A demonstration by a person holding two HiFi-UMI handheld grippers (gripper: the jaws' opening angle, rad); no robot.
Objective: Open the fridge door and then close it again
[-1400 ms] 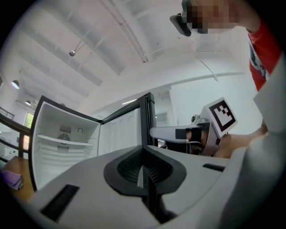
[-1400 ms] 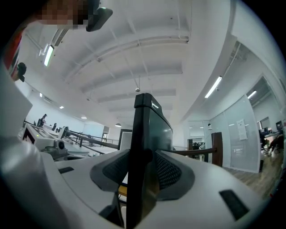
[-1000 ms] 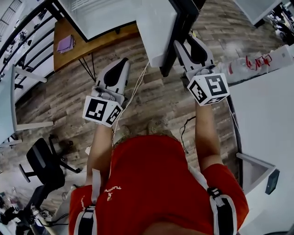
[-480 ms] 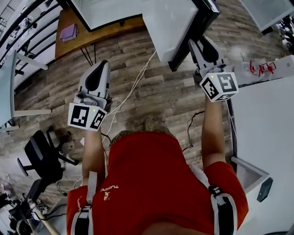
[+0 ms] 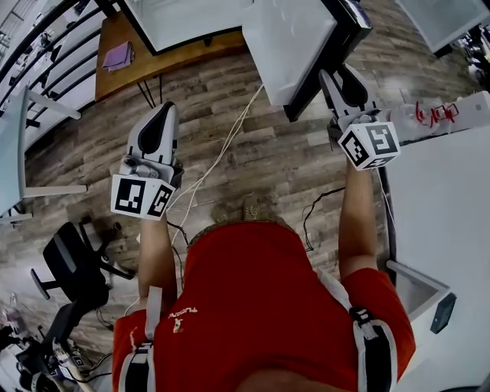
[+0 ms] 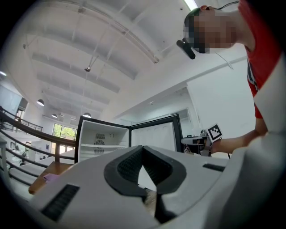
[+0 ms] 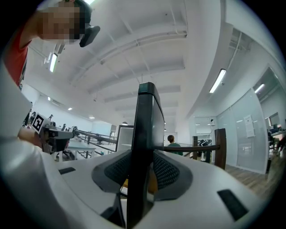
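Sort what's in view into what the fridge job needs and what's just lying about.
Job: fridge; open fridge door; right claw, jaws just closed in on the door's edge.
Lying about: wooden table; purple item; office chair; floor cable; bottle.

Colour check: the fridge door point(image 5: 291, 38) is showing a plain white face with a black edge running round it. The fridge point(image 5: 180, 19) is doing the same, white inside, black frame. The floor point(image 5: 260, 153) is rocking streaky grey-brown wood planks. The table point(image 5: 153, 61) is glowing orange-brown, and the flat thing point(image 5: 116, 55) on it is showing purple. The left gripper point(image 5: 168, 107) is looking pale grey with black textured pads, its cube point(image 5: 142, 197) wearing black-and-white square markers. The person's shirt point(image 5: 253, 306) is blazing red, the shoulder straps point(image 5: 375, 348) are going grey and black, and the office chair point(image 5: 73, 268) is looking all black.
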